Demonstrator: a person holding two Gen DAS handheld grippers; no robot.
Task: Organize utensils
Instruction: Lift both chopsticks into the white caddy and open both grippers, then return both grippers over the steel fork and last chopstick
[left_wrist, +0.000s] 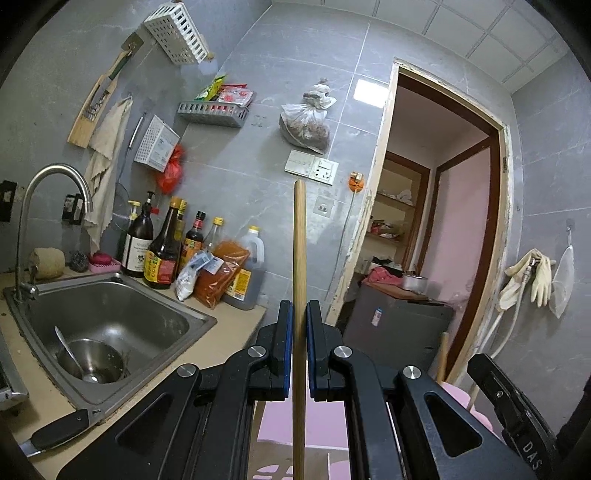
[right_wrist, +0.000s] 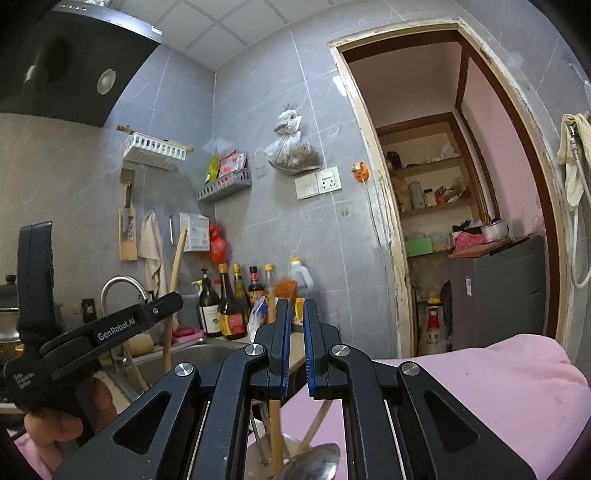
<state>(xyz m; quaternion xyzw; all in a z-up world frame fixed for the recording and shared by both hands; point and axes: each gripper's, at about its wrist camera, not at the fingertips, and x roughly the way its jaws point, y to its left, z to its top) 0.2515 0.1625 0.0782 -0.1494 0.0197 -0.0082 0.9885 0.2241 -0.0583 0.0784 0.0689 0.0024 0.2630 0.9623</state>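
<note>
I see a kitchen w/ grey tiled wall (left_wrist: 258, 177) and an open doorway (left_wrist: 443, 221) on the right side, a dark cabinet (right_wrist: 498, 295) standing inside it. At left is the surface (left_wrist: 44, 402) w/ a steel sink (left_wrist: 122, 317) set in it; in the sink lies a steel bowl (left_wrist: 92, 360) w/ a spoon (left_wrist: 72, 352) leaning in it, and the tap (left_wrist: 48, 192) curves above. Behind the sink a row of sauce bottles (left_wrist: 162, 251) stands against the wall, packets just beside them. My left gripper (left_wrist: 298, 314) is clenched on a wooden stick handle (left_wrist: 299, 236), which stands nearly upright between the blue pads and passes down below the jaws; its lower end I cannot see. In the right wrist view this same gripper is at left, a hand (right_wrist: 55, 435) holding it over the sink area. My right gripper (right_wrist: 295, 314) is clenched too, jaws almost together, and approx. between them a thin wooden handle (right_wrist: 275, 424) goes down; if the pads really press on it I cannot tell. Under it a container (right_wrist: 266, 452) holds more wooden handles and a metal ladle (right_wrist: 314, 461), touching each other. Pink cloth (right_wrist: 480, 387) is near on the right.
</note>
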